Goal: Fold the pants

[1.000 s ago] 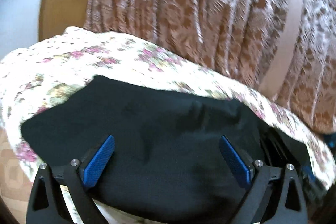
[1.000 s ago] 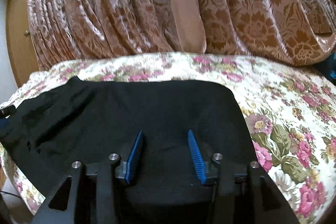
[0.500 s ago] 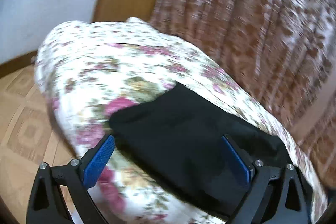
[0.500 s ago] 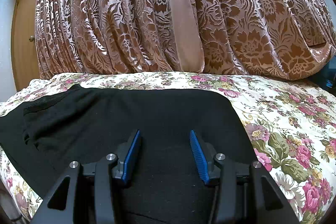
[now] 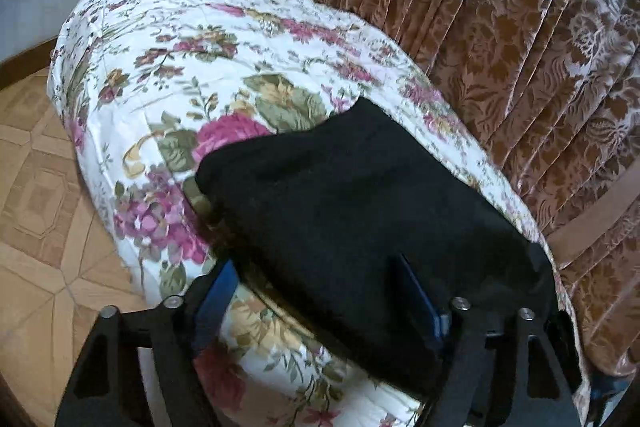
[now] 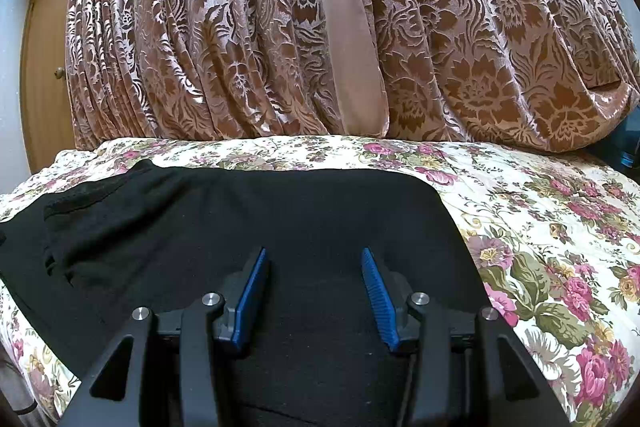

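Note:
The black pants (image 5: 352, 211) lie folded on the floral bedspread (image 5: 200, 39). In the left wrist view my left gripper (image 5: 316, 279) is open at the pants' near edge: the cloth drapes over and between its fingers and partly hides the blue pads. In the right wrist view the pants (image 6: 248, 219) spread from the left edge to the middle, with a hemmed layer at the left. My right gripper (image 6: 314, 267) is open low over the pants, holding nothing.
A brown patterned curtain (image 6: 280, 27) hangs behind the bed. A wooden door (image 6: 44, 67) and a white wall stand at the left. Patterned wood floor (image 5: 36, 211) lies left of the bed's end. Bare floral bedspread (image 6: 560, 227) lies right of the pants.
The left gripper has swung left and down to the pants' end near the bed's edge; the cloth now lies over its fingers. The right gripper has stayed open and hardly moved.

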`<state>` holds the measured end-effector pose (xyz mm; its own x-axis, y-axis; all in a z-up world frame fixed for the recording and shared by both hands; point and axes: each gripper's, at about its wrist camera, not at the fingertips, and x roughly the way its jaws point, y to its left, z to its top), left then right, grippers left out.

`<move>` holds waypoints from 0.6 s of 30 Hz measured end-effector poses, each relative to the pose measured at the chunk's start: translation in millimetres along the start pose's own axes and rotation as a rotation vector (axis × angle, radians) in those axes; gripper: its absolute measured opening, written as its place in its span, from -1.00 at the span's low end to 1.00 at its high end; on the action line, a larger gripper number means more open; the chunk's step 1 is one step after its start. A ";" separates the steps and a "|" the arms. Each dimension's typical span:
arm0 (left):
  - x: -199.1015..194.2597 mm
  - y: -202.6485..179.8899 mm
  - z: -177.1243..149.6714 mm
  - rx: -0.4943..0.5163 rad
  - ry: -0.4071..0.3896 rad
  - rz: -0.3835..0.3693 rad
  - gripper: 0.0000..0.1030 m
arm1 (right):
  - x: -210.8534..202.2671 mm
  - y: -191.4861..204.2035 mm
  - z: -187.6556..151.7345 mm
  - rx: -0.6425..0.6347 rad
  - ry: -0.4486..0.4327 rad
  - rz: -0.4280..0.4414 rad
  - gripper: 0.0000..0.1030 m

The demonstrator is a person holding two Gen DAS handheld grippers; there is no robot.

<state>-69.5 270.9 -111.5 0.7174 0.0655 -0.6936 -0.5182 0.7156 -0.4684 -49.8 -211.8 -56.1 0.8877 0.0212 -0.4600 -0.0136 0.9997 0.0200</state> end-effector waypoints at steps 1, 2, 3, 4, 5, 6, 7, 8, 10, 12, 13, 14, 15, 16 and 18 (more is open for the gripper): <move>-0.1 -0.4 1.6 -0.003 -0.002 0.001 0.26 | 0.0 0.3 0.0 0.000 0.001 -0.001 -0.03; -0.4 -0.2 3.8 -0.008 -0.013 -0.006 -0.05 | 1.0 -1.2 -0.7 0.000 0.002 0.000 -0.03; -0.8 0.1 5.8 -0.008 -0.017 -0.017 -0.26 | 1.1 -1.2 -0.8 0.000 0.002 0.000 -0.03; 0.5 -1.0 8.5 -0.004 -0.011 -0.030 -0.44 | 1.1 -1.2 -0.4 0.000 0.003 0.001 -0.03; 0.7 -2.4 9.4 -0.001 -0.006 -0.040 -0.53 | 1.0 -0.9 -0.4 0.001 0.002 0.001 -0.03; -0.6 -3.8 10.1 0.003 -0.012 -0.049 -0.58 | 1.0 -0.7 -0.2 0.000 0.003 0.001 -0.03; -2.1 -6.1 10.4 0.008 -0.021 -0.061 -0.63 | 1.0 -0.4 -0.1 0.001 0.003 0.000 -0.03; -3.8 -7.8 11.2 0.009 -0.028 -0.068 -0.66 | 1.4 -0.7 -0.5 0.001 0.005 0.001 -0.03; -9.4 -11.3 13.6 0.007 -0.049 -0.089 -0.68 | 2.4 -2.0 -0.9 0.001 0.009 0.002 -0.03; -15.9 -14.6 15.8 0.006 -0.068 -0.109 -0.69 | 2.7 -2.4 -1.4 0.002 0.014 0.003 -0.03; -18.9 -17.3 17.7 0.005 -0.078 -0.118 -0.70 | 3.1 -2.7 -1.0 0.002 0.016 0.004 -0.03; -23.4 -21.3 19.6 0.006 -0.089 -0.131 -0.71 | 3.2 -2.7 -0.6 0.003 0.021 0.004 -0.03; -27.8 -26.1 21.8 0.009 -0.101 -0.146 -0.71 | 3.5 -2.8 0.0 0.004 0.025 0.005 -0.03; -31.8 -32.2 24.2 0.018 -0.115 -0.160 -0.72 | 3.7 -2.9 0.6 0.006 0.031 0.005 -0.02; -42.6 -49.4 28.3 0.055 -0.148 -0.195 -0.73 | 4.3 -2.7 2.5 0.012 0.051 0.004 -0.02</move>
<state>-61.4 252.4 -43.4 0.8638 0.0206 -0.5033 -0.3400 0.7612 -0.5523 -44.8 -214.5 -56.0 0.8630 0.0258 -0.5046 -0.0110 0.9994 0.0322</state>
